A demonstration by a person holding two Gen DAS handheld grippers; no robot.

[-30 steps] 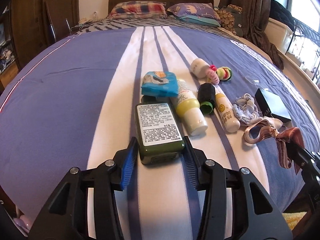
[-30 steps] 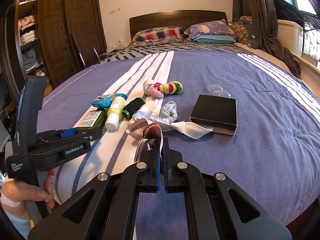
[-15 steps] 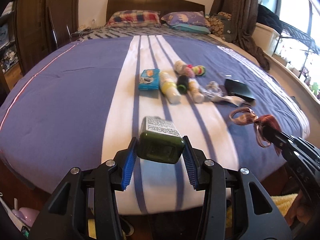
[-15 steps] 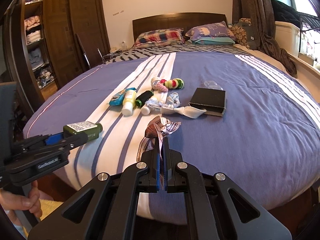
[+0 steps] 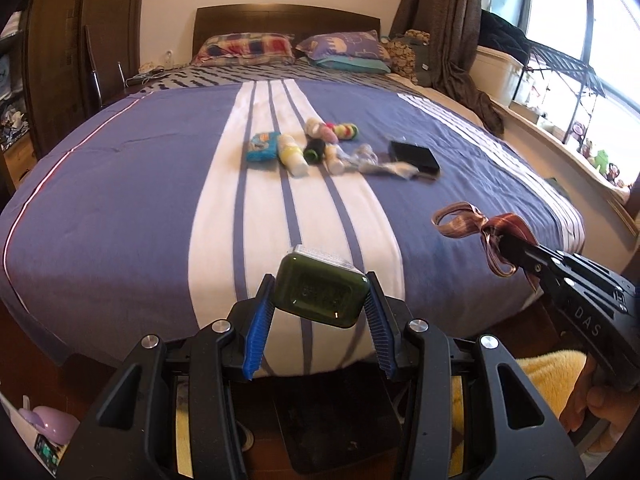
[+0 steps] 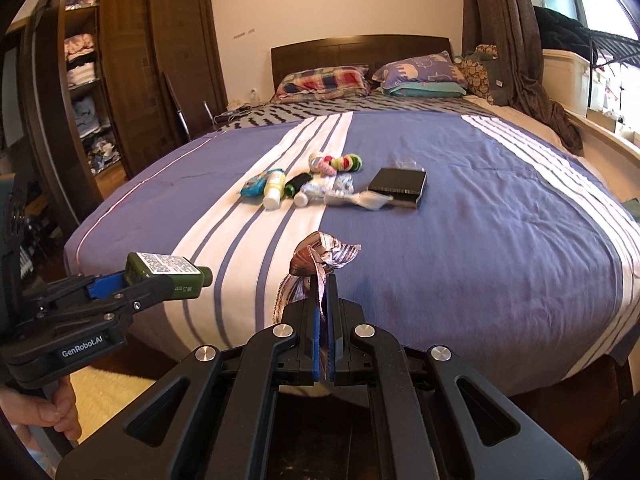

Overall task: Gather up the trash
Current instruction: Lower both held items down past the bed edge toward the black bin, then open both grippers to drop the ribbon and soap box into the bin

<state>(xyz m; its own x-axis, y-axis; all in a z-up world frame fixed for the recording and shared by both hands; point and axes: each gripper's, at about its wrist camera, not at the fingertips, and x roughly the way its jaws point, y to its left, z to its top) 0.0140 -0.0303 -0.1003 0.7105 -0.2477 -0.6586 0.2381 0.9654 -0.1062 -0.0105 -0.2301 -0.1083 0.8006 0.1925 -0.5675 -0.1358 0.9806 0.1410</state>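
Note:
My left gripper is shut on a dark green bottle with a white label, held in the air past the foot of the bed; it also shows in the right wrist view. My right gripper is shut on a brown striped ribbon, also lifted off the bed; the ribbon shows in the left wrist view. On the bed lie a blue packet, a yellow-white bottle, a black-green bottle, a small white bottle, crumpled wrappers and a black box.
A colourful toy lies beyond the bottles. Pillows sit at the headboard. A wardrobe stands left of the bed, a window ledge on the right. A yellow rug and a dark bin are on the floor below.
Both grippers have pulled back from the bed and risen, the left with the green bottle lifted off the cover, the right with the ribbon. The bed items look farther away.

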